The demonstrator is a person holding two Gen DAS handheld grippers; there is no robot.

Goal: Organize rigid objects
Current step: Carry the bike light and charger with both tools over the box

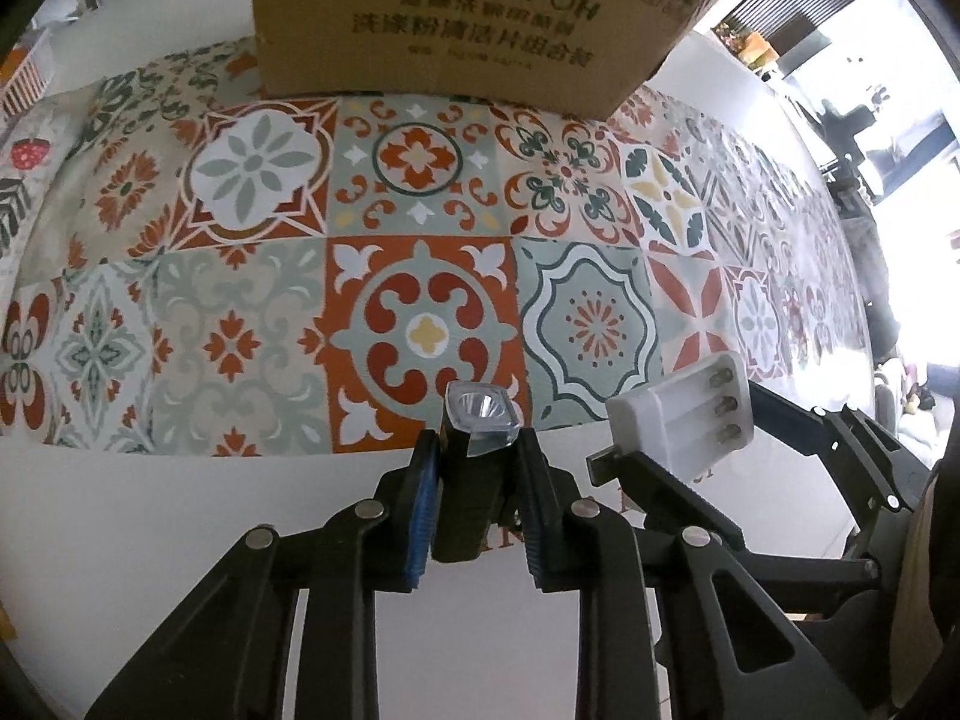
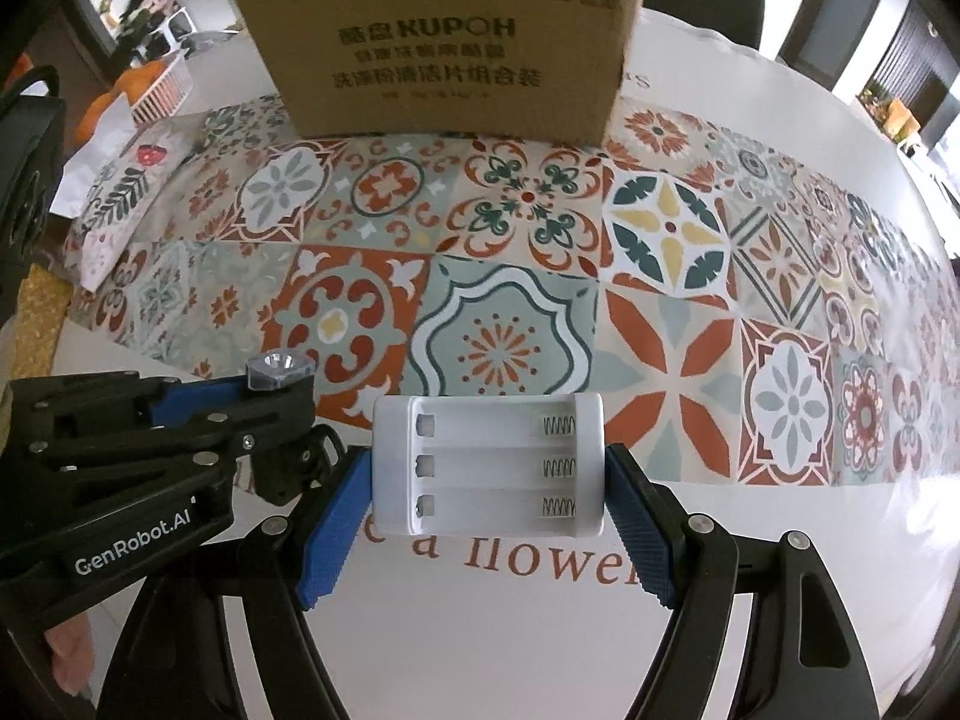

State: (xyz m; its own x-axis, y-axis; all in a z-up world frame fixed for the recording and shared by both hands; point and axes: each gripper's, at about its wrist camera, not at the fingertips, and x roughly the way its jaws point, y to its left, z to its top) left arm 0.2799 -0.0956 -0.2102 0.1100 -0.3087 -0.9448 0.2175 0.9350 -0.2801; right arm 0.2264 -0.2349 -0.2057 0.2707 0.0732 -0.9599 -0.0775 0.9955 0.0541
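1. While both grippers point steeply down over the near edge of the table (image 2: 750, 630), each one has something clamped between its pads.
2. The left gripper (image 1: 477, 450) is closed on a small black flashlight (image 1: 474, 480); the blue ribbed pad presses one side of the body and the opposite finger presses the other. The clear lens end with its shiny reflector sticks out past the fingertips, facing away from the camera.
3. The right gripper (image 2: 486, 468) grips a white battery charger (image 2: 486, 462) across its width, one blue pad on each short end, with its jaws set wide. The charger faces up toward the camera: three empty bays lie side by side, each with a coil spring at the right end. In the left wrist view a metal plug shows at the charger's lower end.
4. The two held things sit just beside each other, flashlight to the left of the charger, both above the white strip at the near edge of the table. Whether either still touches the table I cannot tell.
5. A patterned mat (image 1: 420, 252) of tile designs covers the middle of the table, running from its left side to its right.
6. A brown cardboard box (image 2: 444, 42) printed "KUPOH" stands on the far edge of the mat, well apart from both grippers.
7. A white slatted basket (image 2: 162, 90) sits near the far left corner of the table.
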